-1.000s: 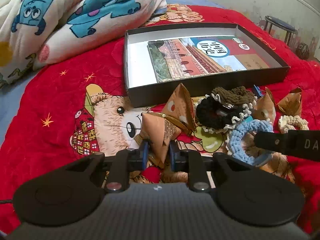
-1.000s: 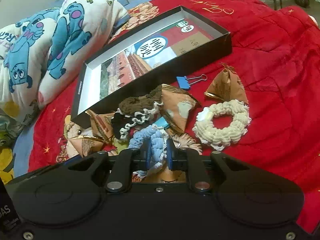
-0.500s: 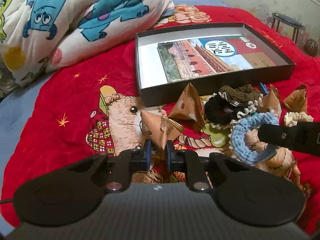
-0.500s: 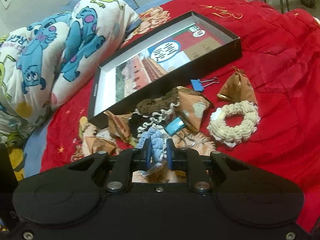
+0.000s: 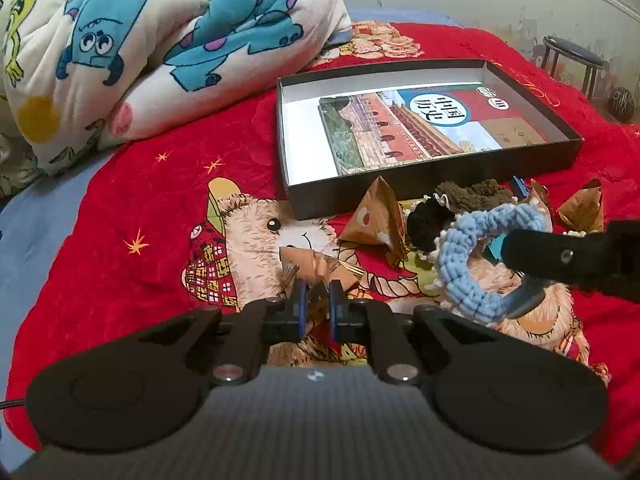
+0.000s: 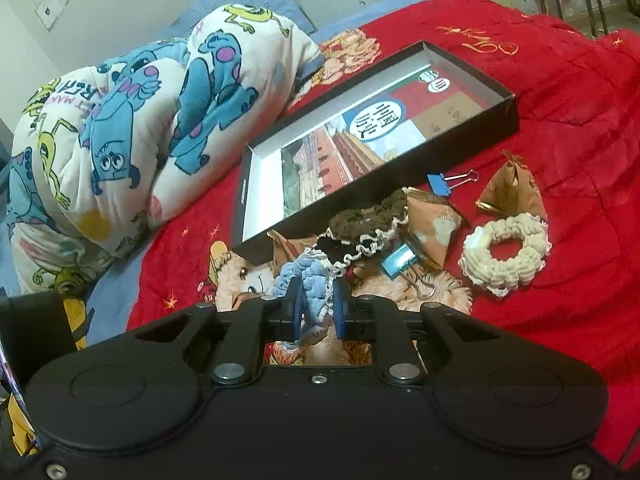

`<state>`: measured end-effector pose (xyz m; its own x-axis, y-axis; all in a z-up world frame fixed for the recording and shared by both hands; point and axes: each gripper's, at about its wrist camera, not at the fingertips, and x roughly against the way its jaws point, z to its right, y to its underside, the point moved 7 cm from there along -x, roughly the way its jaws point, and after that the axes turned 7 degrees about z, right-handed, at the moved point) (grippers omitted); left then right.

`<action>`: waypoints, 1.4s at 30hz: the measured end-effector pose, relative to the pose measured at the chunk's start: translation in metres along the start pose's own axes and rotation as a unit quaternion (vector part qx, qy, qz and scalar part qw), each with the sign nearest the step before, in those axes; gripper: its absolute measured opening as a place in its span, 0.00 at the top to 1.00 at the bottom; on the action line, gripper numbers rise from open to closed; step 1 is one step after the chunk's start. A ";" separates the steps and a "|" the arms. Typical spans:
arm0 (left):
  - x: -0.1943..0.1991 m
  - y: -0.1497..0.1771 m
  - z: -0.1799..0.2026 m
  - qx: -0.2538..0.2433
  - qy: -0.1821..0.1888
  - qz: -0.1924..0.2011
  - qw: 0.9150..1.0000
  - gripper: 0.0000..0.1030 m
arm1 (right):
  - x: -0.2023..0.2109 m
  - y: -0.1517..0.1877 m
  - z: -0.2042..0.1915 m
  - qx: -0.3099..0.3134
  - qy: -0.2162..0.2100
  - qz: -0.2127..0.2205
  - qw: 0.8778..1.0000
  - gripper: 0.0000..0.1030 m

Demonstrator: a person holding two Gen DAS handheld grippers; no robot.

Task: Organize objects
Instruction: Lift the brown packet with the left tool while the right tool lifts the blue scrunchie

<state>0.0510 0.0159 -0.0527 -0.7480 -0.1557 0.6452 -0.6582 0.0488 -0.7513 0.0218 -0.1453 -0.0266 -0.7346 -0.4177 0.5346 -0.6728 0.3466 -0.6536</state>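
My left gripper (image 5: 318,300) is shut on a brown paper pyramid packet (image 5: 316,266), held above the red blanket. My right gripper (image 6: 316,302) is shut on a light blue crocheted scrunchie (image 6: 310,280), lifted clear of the pile; the scrunchie also shows in the left wrist view (image 5: 472,256). A black shallow box (image 5: 400,196) with a book (image 5: 424,124) inside lies beyond; it also shows in the right wrist view (image 6: 400,176). In front of the box lie brown packets (image 5: 378,216), a brown scrunchie (image 6: 368,210), a black scrunchie (image 5: 426,220) and a cream scrunchie (image 6: 506,258).
A rolled cartoon-print quilt (image 5: 160,48) lies at the back left. Two blue binder clips (image 6: 440,182) (image 6: 400,260) lie among the pile. A stool (image 5: 576,60) stands beyond the bed at the far right. The bear-print red blanket (image 5: 140,208) spreads to the left.
Both grippers have risen and pulled back from the pile. The left one carries the paper packet, the right one carries the blue scrunchie up off the blanket.
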 end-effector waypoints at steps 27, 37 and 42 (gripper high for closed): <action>0.019 -0.015 -0.020 0.055 0.041 0.035 0.997 0.94 | 0.014 -0.040 0.007 -0.025 -0.025 0.073 0.997 0.85; 0.006 -0.006 -0.007 -0.002 0.005 0.042 0.999 0.15 | 0.008 -0.034 0.014 -0.034 -0.020 0.049 0.998 0.85; -0.022 0.002 -0.006 0.000 0.002 -0.010 1.000 0.36 | 0.002 -0.032 0.017 -0.043 -0.027 0.041 0.998 0.85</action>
<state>0.0654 0.0256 -0.0678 -0.7347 -0.1518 0.6612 -0.6734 0.0450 -0.7379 0.0434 -0.1715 -0.0136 -0.7836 -0.4293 0.4491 -0.6169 0.4520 -0.6443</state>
